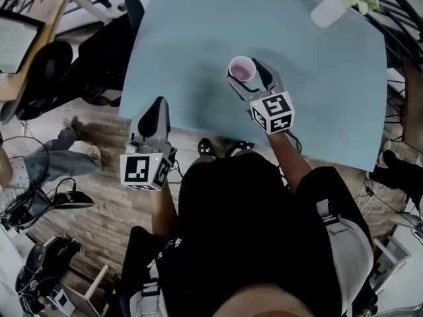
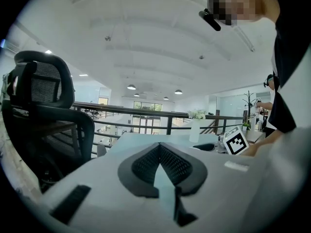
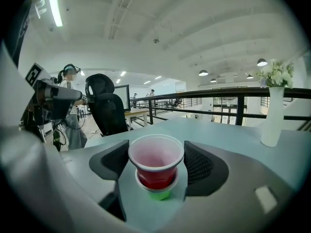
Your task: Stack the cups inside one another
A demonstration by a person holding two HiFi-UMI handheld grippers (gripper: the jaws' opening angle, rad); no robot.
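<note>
A red cup (image 3: 155, 165) sits nested inside a green cup (image 3: 159, 194), and the pair stands on the pale blue table (image 1: 198, 32). From above only the pinkish inside of the top cup (image 1: 242, 69) shows. My right gripper (image 1: 246, 72) has one jaw on each side of the red cup, with both pads against its rim. In the right gripper view the right gripper (image 3: 155, 161) frames the stack dead centre. My left gripper (image 1: 157, 105) hovers over the table's near left edge, shut and empty. In its own view the left gripper (image 2: 158, 147) has its pads meeting at the tip.
A white vase (image 1: 330, 8) with flowers lies toward the table's far right, and stands right of the cups as the white vase (image 3: 271, 115). Black office chairs (image 1: 99, 51) crowd the left side, one chair (image 2: 43, 110) close by. Cables and gear lie on the wooden floor (image 1: 99, 203).
</note>
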